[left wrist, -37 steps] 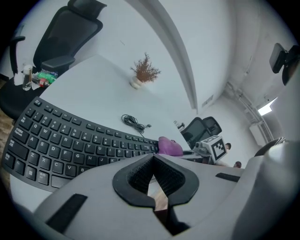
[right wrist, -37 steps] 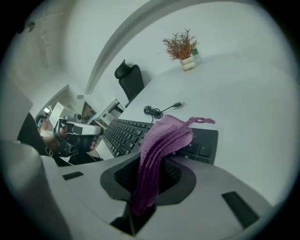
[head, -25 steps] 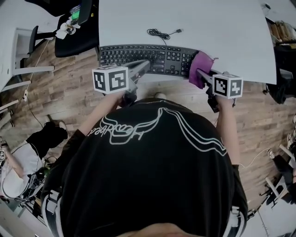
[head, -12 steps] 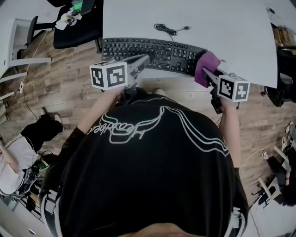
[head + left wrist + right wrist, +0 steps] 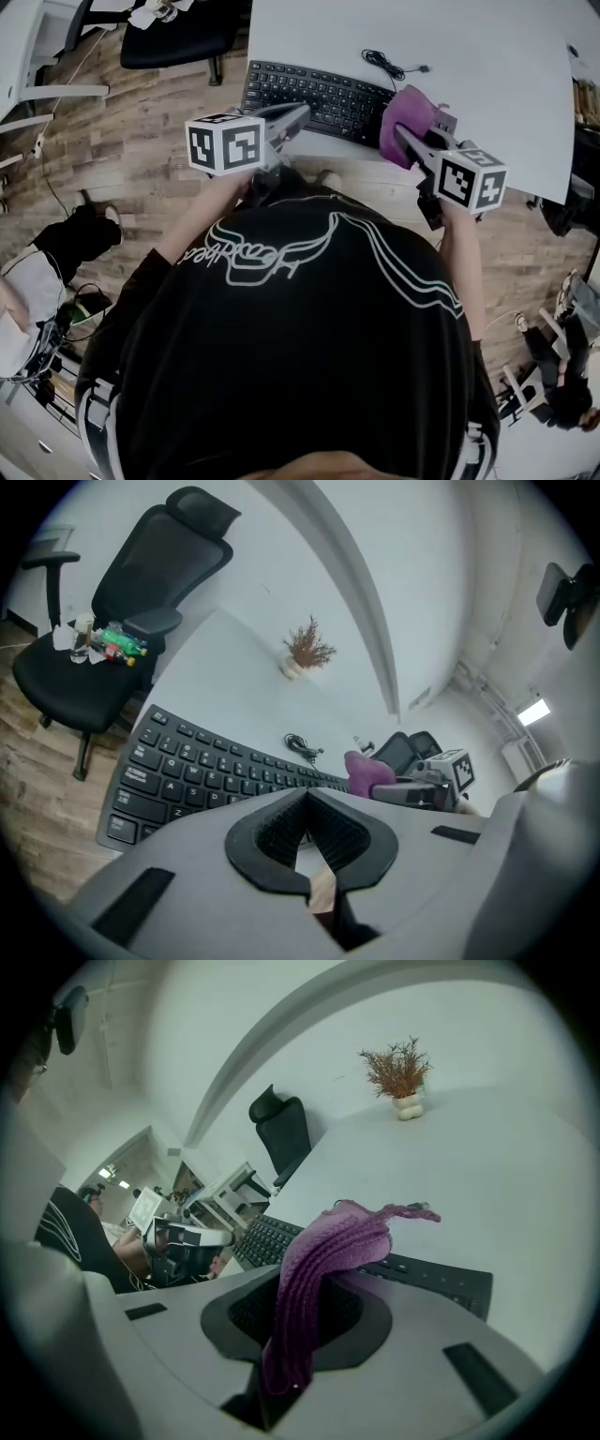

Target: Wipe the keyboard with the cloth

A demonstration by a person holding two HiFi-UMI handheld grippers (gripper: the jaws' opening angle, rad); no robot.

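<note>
Cloth (image 5: 409, 111) pinched in right gripper (image 5: 401, 134) over keyboard (image 5: 300, 89); left gripper (image 5: 300, 112) closed, seemingly empty, chair (image 5: 103, 663) beyond

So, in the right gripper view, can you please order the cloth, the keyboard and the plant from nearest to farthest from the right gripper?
1. Cloth: clamped between the jaws.
2. Keyboard: just beyond the jaws, lying on the desk.
3. Plant: far back on the desk, upper right of the view.
</note>
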